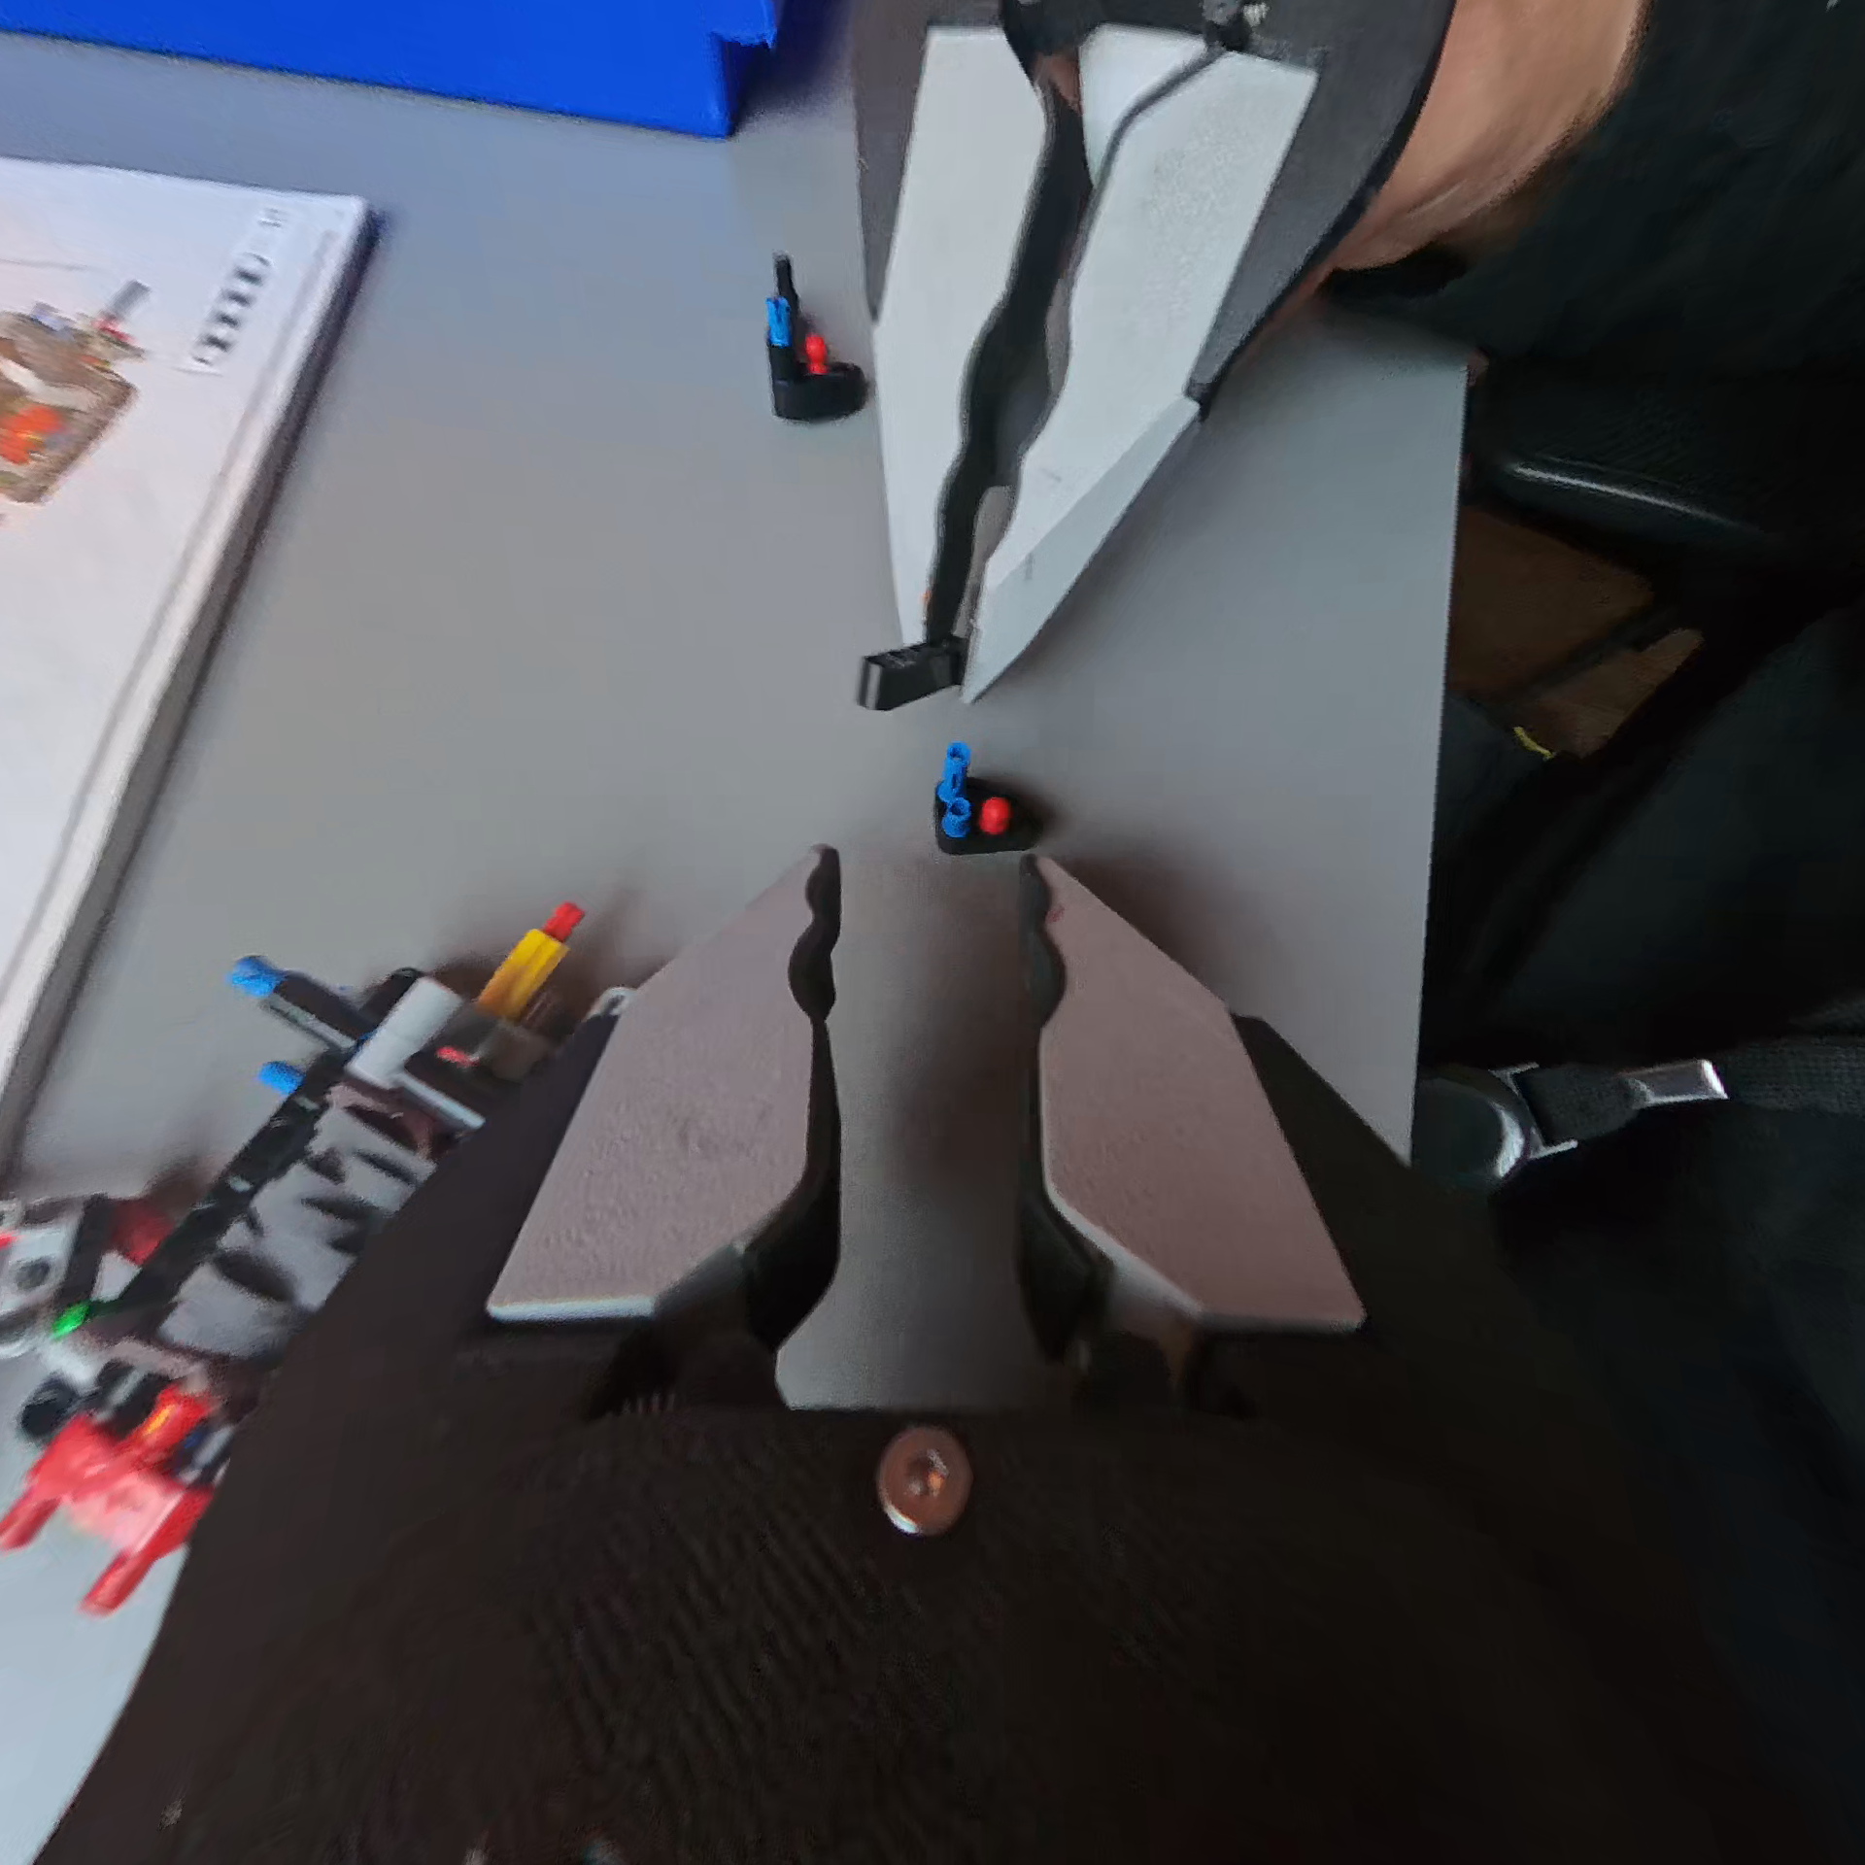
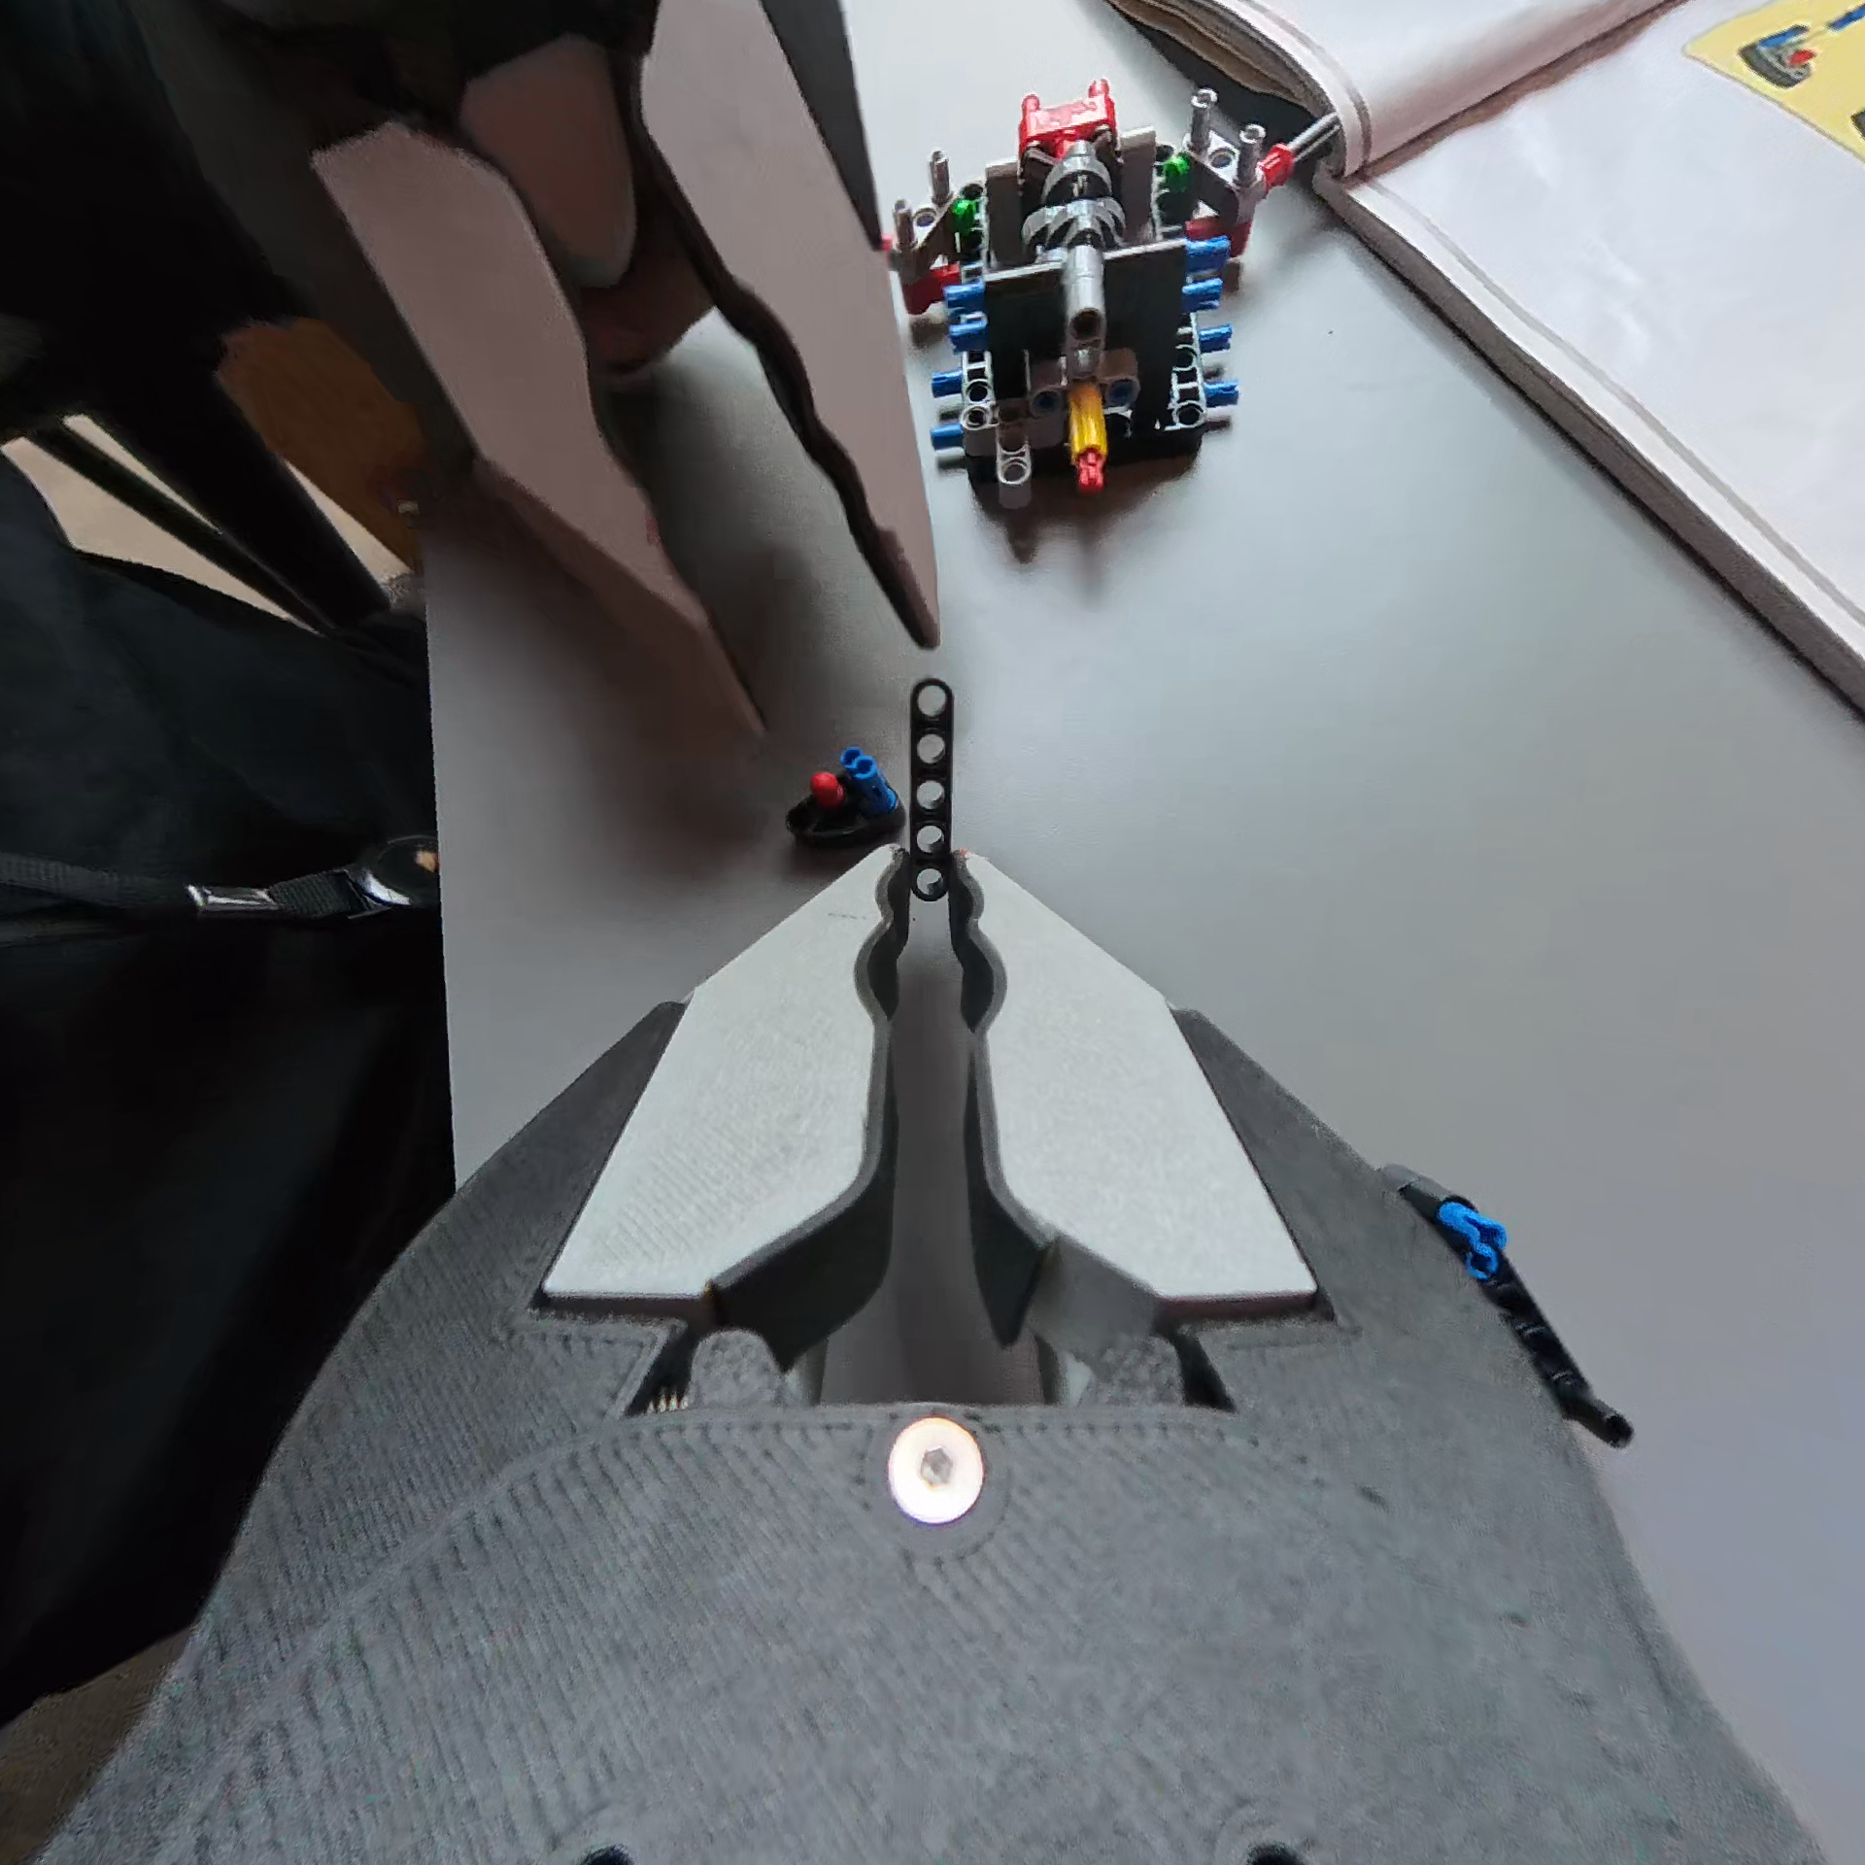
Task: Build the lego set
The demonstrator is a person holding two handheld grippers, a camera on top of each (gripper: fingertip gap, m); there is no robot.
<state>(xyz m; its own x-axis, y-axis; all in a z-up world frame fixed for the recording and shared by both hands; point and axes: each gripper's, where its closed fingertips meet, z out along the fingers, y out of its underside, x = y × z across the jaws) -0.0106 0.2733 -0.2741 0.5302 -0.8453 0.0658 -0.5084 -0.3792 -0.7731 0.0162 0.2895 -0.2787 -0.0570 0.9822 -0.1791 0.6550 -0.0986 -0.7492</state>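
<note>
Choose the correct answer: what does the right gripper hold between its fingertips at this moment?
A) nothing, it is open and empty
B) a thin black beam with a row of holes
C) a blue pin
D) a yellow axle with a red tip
B. In the right wrist view the right gripper is shut on the thin black beam, whose row of round holes sticks out past the fingertips above the grey table.

Item count: two tools, left tool (image 1: 928, 878) and right tool (image 2: 928, 858). One black beam (image 2: 930, 787). Two small black pin subassemblies (image 1: 984, 812) (image 1: 812, 353). One partial model (image 2: 1085, 303). One instruction booklet (image 2: 1615, 303). One blue box (image 1: 404, 50).
</note>
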